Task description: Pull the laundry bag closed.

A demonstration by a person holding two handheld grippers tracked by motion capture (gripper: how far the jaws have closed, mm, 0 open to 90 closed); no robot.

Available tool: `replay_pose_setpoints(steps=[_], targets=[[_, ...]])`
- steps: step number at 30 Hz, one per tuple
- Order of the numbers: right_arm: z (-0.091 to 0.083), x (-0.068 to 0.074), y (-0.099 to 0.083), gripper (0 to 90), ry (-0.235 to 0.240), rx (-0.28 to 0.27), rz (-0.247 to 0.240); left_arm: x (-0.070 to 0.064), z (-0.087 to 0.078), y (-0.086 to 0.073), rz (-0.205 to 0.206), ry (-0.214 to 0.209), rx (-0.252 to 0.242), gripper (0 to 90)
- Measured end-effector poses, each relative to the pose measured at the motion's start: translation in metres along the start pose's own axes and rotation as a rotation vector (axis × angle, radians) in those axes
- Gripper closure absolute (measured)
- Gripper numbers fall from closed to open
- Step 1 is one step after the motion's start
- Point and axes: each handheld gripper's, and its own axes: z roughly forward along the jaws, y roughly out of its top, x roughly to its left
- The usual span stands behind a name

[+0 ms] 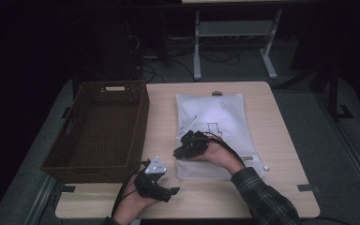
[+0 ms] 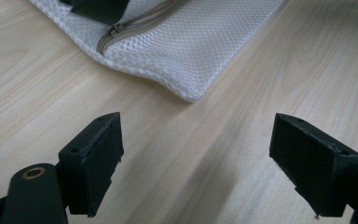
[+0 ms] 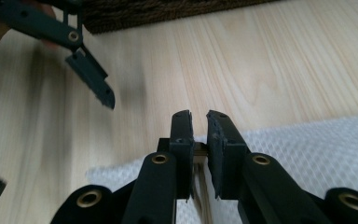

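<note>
A white mesh zip bag (image 1: 225, 117) lies flat on the wooden table (image 1: 281, 187), right of centre. My right gripper (image 1: 186, 146) is at the bag's near left corner. In the right gripper view its jaws (image 3: 199, 119) are shut on the beige zipper (image 3: 198, 186) of the bag (image 3: 307, 149). My left gripper (image 1: 168, 193) is open near the table's front edge, a little short of the bag. Between its wide-apart jaws (image 2: 198, 135) there is only bare wood. The bag's corner (image 2: 186, 56) and zipper (image 2: 121, 32) lie just ahead of it.
A dark brown wicker basket (image 1: 140, 126) stands empty on the left half of the table, and its base (image 3: 168, 11) is close behind the grippers. A table frame (image 1: 234, 33) and cables are on the floor beyond the far edge.
</note>
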Motion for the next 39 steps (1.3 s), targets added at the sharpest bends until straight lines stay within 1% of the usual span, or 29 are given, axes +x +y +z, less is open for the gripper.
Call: replay_pose_setpoints(steps=[3,7,8,11,16,20,22,23,26,30,32,34,36,38,39], targets=[[-0.005,0.0,-0.007,78.8,-0.002,0.002,0.001,0.0,0.0,0.0,-0.002,0.0,-0.001,16.9],[-0.011,-0.001,-0.014,69.5,0.003,-0.003,0.014,0.0,0.0,0.0,-0.002,0.001,0.0,16.9],[-0.013,-0.002,-0.017,68.3,0.003,0.001,0.017,0.0,0.0,0.0,-0.003,0.003,0.001,16.9],[-0.018,-0.004,-0.025,64.4,-0.008,0.011,0.012,0.001,0.0,0.0,-0.003,0.003,0.003,16.9],[-0.024,-0.006,-0.041,60.7,-0.04,0.027,0.017,0.001,0.0,0.0,-0.006,0.006,0.005,16.9],[-0.022,-0.009,-0.053,60.0,-0.04,0.032,0.022,0.001,0.001,0.0,-0.003,0.009,0.012,16.9],[-0.019,-0.009,-0.057,59.7,-0.054,0.031,0.01,0.001,0.001,0.0,-0.003,0.009,0.014,16.9],[-0.018,-0.009,-0.057,59.0,-0.052,0.035,0.011,0.001,0.001,0.0,-0.003,0.01,0.014,16.9],[-0.013,-0.008,-0.06,58.5,-0.055,0.051,-0.007,0.001,0.0,-0.001,-0.004,0.013,0.012,16.9],[-0.011,-0.005,-0.061,61.4,-0.084,0.055,-0.033,0.001,0.0,-0.001,-0.007,0.017,0.01,16.9],[-0.011,-0.005,-0.063,64.0,-0.088,0.037,-0.023,0.002,0.0,-0.001,-0.009,0.019,0.01,17.0],[-0.011,-0.005,-0.066,67.9,-0.095,0.018,-0.019,0.002,0.0,-0.001,-0.009,0.021,0.011,17.0],[-0.012,-0.004,-0.068,73.9,-0.104,0.001,-0.021,0.001,0.001,0.0,-0.008,0.024,0.014,17.0],[-0.012,-0.003,-0.069,79.7,-0.116,-0.004,-0.018,0.002,0.002,0.001,-0.007,0.023,0.017,17.0],[-0.012,-0.003,-0.069,81.0,-0.119,-0.006,-0.017,0.002,0.002,0.001,-0.012,0.022,0.014,17.0]])
